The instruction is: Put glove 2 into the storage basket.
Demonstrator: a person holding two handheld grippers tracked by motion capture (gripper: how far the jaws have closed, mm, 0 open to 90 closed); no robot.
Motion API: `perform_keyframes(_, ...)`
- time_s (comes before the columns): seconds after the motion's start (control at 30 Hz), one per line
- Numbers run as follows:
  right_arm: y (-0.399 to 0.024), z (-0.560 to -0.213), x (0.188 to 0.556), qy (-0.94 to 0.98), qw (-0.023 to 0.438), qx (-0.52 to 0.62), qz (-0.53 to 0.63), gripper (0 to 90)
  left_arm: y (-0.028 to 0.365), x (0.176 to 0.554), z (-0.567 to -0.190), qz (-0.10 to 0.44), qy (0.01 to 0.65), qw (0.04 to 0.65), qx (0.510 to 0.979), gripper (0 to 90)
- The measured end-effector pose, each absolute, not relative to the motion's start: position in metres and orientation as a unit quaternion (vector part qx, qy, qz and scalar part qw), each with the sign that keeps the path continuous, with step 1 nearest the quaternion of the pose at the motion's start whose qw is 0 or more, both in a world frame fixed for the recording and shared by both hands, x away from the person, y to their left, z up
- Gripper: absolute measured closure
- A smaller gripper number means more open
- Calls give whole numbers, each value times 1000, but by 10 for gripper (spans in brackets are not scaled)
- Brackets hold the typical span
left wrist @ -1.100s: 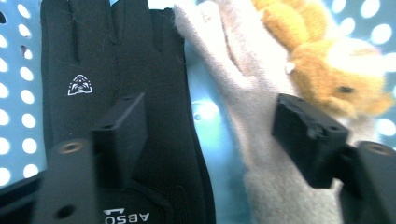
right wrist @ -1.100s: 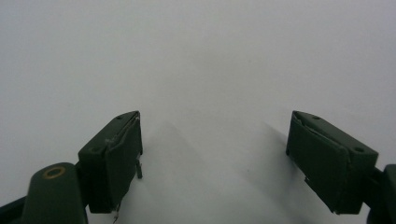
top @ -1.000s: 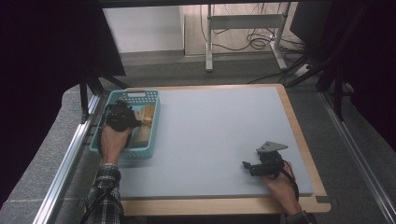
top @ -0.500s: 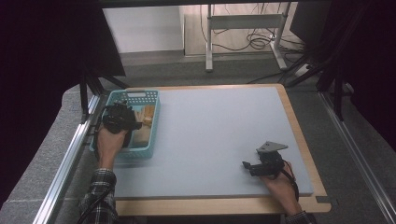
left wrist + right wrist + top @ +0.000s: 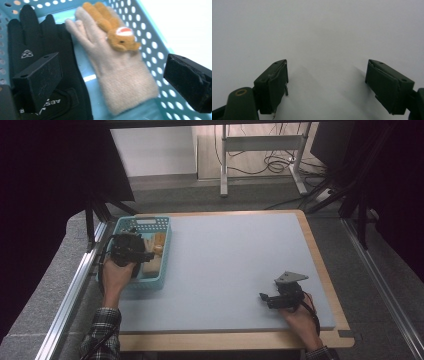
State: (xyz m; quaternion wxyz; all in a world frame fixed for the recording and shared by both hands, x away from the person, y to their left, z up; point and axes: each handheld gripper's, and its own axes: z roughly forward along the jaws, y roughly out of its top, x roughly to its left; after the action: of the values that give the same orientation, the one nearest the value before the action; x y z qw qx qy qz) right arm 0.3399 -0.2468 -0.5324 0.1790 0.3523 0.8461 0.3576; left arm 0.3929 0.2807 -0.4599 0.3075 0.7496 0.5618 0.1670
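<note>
1. The basket (image 5: 162,265) sits at the left edge of the surface (image 5: 230,265); it is thin perforated turquoise plastic, likely light and easy to shove, so a tug on what lies inside could drag it along
2. At the basket's left side lies a black glove (image 5: 37,50), flat, palm down, cuff toward the camera in the left gripper view; it looks like smooth synthetic fabric, thin and limp, probably a little slick under the pads
3. Just right of it in the basket, touching it along one edge, lies the beige glove (image 5: 120,75), fluffy knit, fingers pointing away; it should be very light, soft and squashy, with nothing fragile about it
4. On the beige glove's finger end rests an orange plush toy (image 5: 115,32), small and fuzzy; lifting the glove by the fingers would likely tip it off
5. The left hand-held gripper (image 5: 112,82) hangs over the basket, its jaws having just been opening; they now stand wide with the beige glove's cuff below the gap, not pinched
6. Best hold, I judge: the beige glove's cuff, pinching a thick fold across its width
7. Well right of the basket, the right hand-held gripper (image 5: 267,299) rests low on the surface, jaws spread, nothing between them
</note>
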Motion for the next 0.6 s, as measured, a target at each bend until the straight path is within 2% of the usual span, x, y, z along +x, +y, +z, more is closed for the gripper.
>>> perform_keyframes(0.6,-247,-532,340,847,179,351,357,178,258,366,-444,156,515,363,761,30)
